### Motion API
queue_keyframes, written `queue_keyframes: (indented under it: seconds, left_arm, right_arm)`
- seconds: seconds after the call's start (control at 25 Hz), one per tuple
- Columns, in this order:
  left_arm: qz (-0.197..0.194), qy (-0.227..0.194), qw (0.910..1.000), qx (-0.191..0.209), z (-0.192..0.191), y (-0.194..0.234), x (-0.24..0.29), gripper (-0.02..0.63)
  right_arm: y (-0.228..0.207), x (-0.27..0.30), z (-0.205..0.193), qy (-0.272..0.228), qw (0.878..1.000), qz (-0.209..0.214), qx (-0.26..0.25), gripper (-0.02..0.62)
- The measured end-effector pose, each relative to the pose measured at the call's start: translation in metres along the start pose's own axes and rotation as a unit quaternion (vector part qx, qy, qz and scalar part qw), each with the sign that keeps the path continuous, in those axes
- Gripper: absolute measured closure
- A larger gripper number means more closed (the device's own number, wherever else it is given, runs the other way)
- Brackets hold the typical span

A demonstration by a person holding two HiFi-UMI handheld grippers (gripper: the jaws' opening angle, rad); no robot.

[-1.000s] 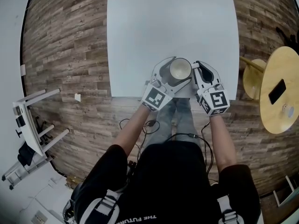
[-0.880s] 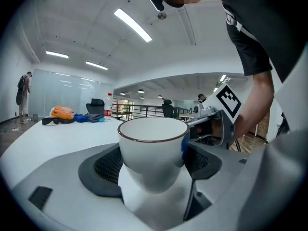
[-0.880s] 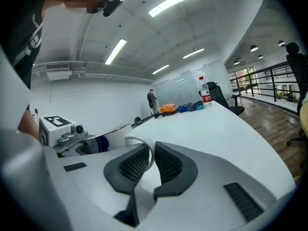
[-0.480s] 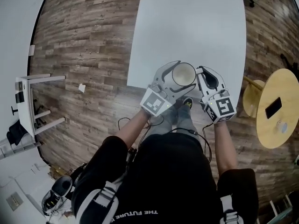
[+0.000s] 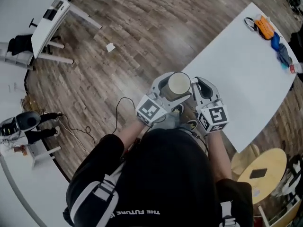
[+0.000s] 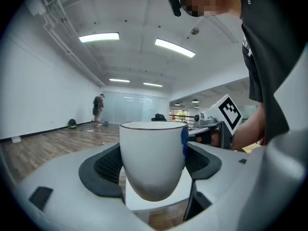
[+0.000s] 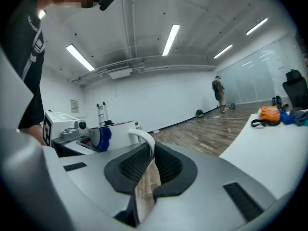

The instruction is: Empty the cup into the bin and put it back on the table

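Note:
A white cup point(image 5: 179, 84) with a blue mark is held upright in front of the person, over the wooden floor just off the table's near corner. My left gripper point(image 5: 164, 85) is shut on the cup's body; the cup point(image 6: 153, 158) fills the space between its jaws. My right gripper point(image 5: 198, 88) is shut on the cup's handle point(image 7: 144, 139), with the cup body point(image 7: 115, 131) just beyond. What is inside the cup cannot be made out. No bin shows in any view.
The white table point(image 5: 246, 70) stretches away to the right, with orange point(image 5: 265, 26) and blue items point(image 5: 280, 51) at its far end. A round wooden side table point(image 5: 259, 174) sits lower right. A white stand point(image 5: 54, 18) and floor cables point(image 5: 118, 112) lie left.
The person has turned left, away from the table. The cup, held by both grippers throughout, has gone from above the table's edge to over the wooden floor.

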State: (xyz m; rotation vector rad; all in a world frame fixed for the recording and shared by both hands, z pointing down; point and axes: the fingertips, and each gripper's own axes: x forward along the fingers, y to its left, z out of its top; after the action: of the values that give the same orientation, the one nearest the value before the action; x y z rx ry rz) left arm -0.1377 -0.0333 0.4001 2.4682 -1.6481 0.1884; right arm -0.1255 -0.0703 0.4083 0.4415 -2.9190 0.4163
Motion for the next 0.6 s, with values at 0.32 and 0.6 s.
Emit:
queue_keyframes:
  seconds: [0.32, 0.6]
  left_arm:
    - [0.120, 0.048, 0.9790, -0.157, -0.072, 0.086, -0.112, 0.231]
    - [0.116, 0.098, 0.9309, -0.332, -0.175, 0.109, -0.143, 0.230]
  right_arm:
    - [0.103, 0.115, -0.053, 0.128, 0.986, 0.105, -0.020, 0.551]
    - [0.126, 0.158, -0.158, 0.306, 0.945, 0.114, 0.022, 0.551]
